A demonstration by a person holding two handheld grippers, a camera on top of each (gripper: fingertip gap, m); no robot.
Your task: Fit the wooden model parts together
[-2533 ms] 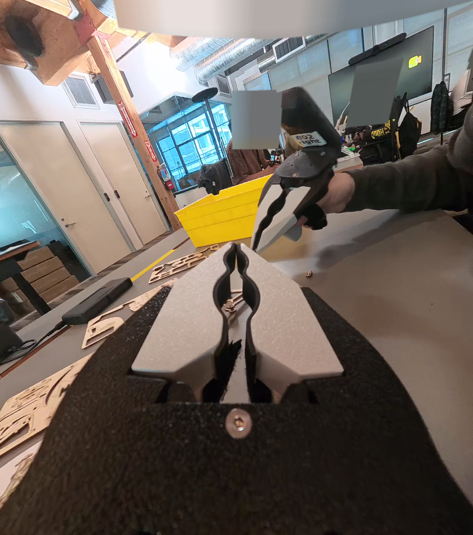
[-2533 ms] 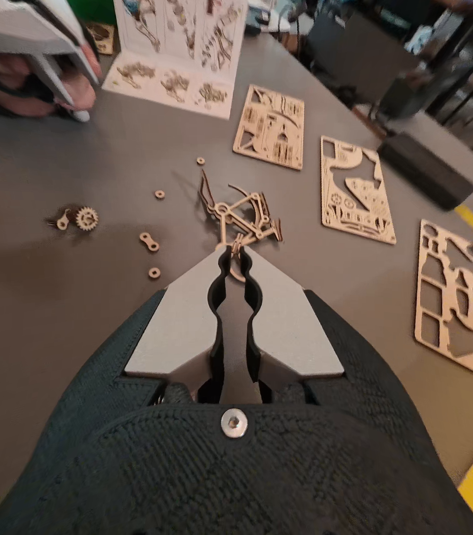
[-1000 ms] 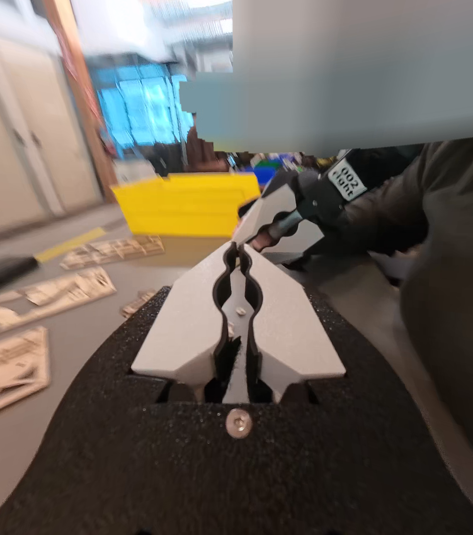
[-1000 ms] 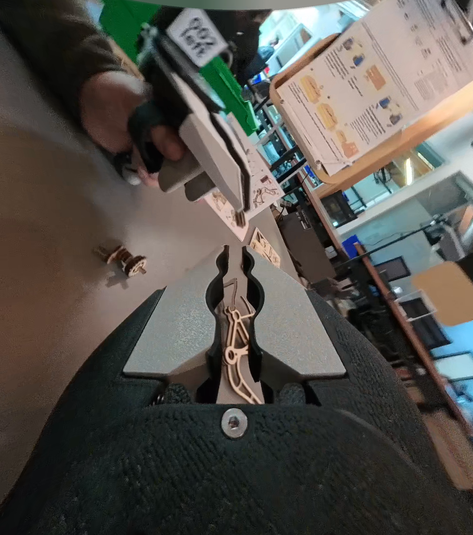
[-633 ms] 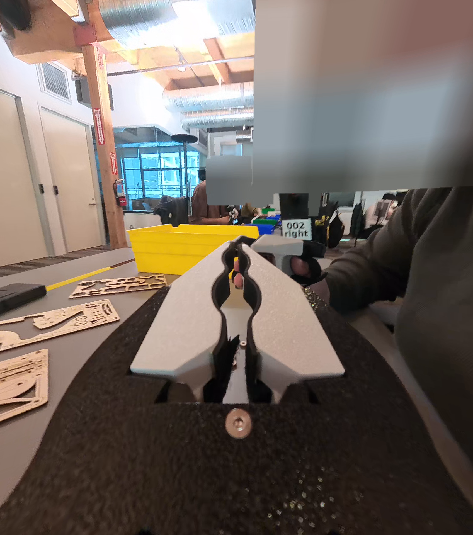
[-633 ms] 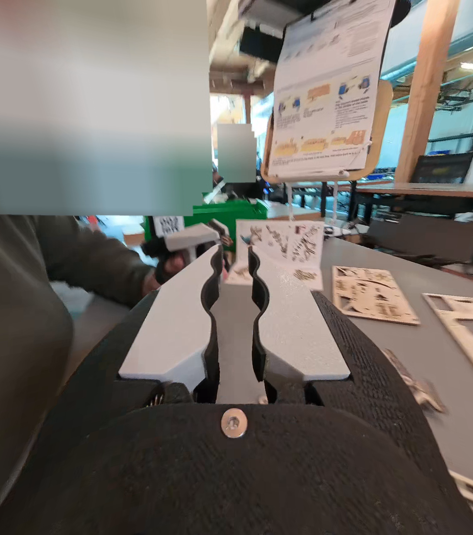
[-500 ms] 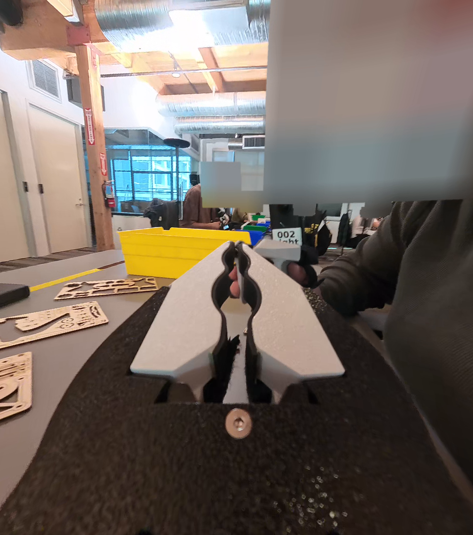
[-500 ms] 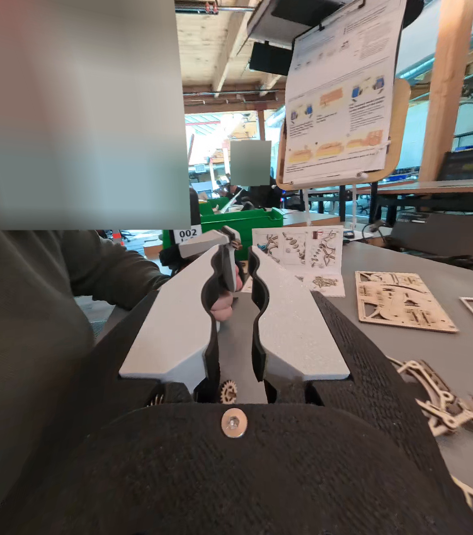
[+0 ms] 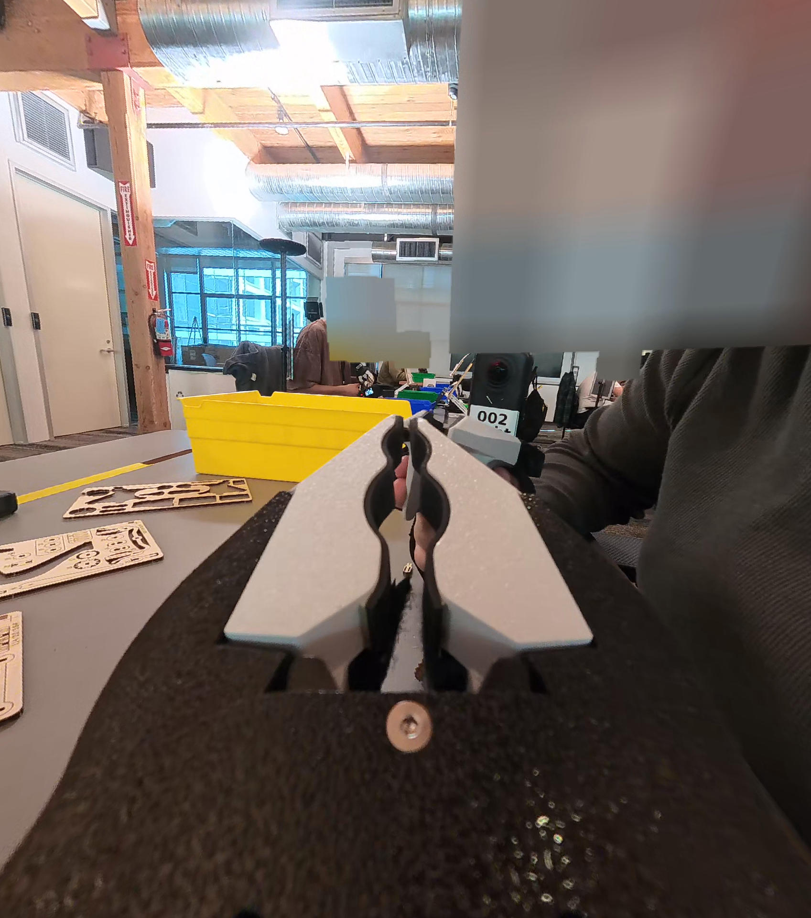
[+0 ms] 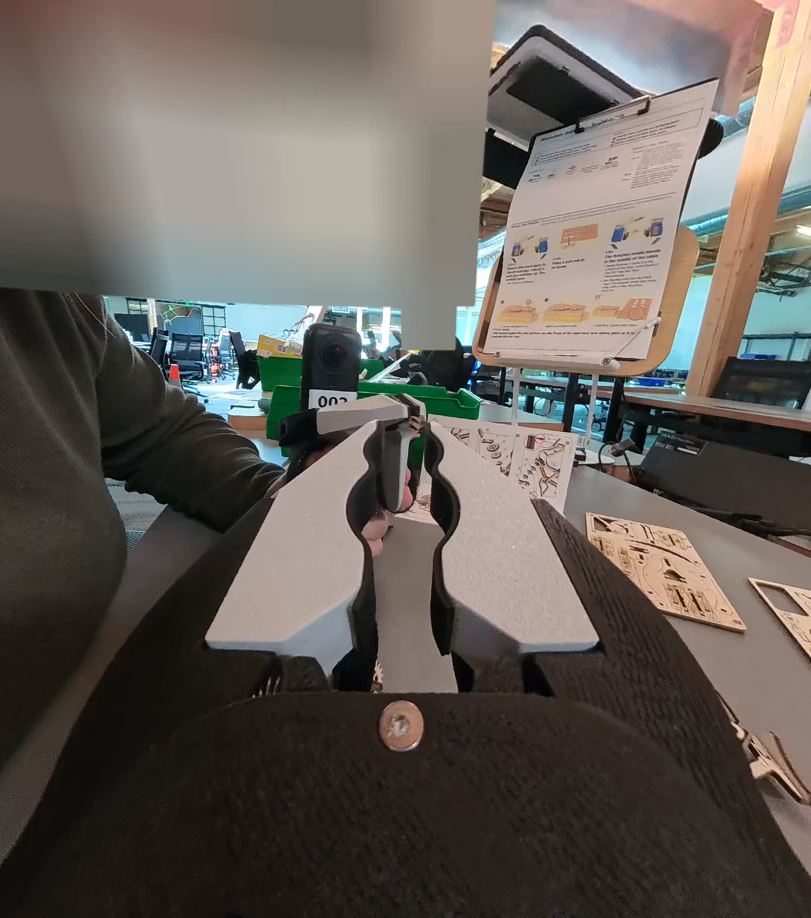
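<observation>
Looking along the left gripper (image 9: 406, 429), its fingers are pinching nearly shut at the tips, and what is between them is not showing from here. It is hanging above the bench (image 9: 95, 611). Punched wooden sheets (image 9: 95, 551) are lying toward the left edge, and a yellow bin (image 9: 284, 427) is standing at the far side.

In the right wrist view, the right gripper (image 10: 403, 432) is standing moderately open and carrying nothing. The left gripper is facing it, tip near tip, and appears to be gripping a small wooden part (image 10: 415, 423) at its very end. More sheets (image 10: 661, 566) and a loose wooden piece (image 10: 765, 765) are lying toward the right edge.

The step, as I judge it, is handing over or mating that tiny part. Doing it well is calling for:
- keeping the left pinch firm
- lining the two tips squarely
- closing the right one slowly on the exposed end, so the thin wood is neither twisting out nor snapping
</observation>
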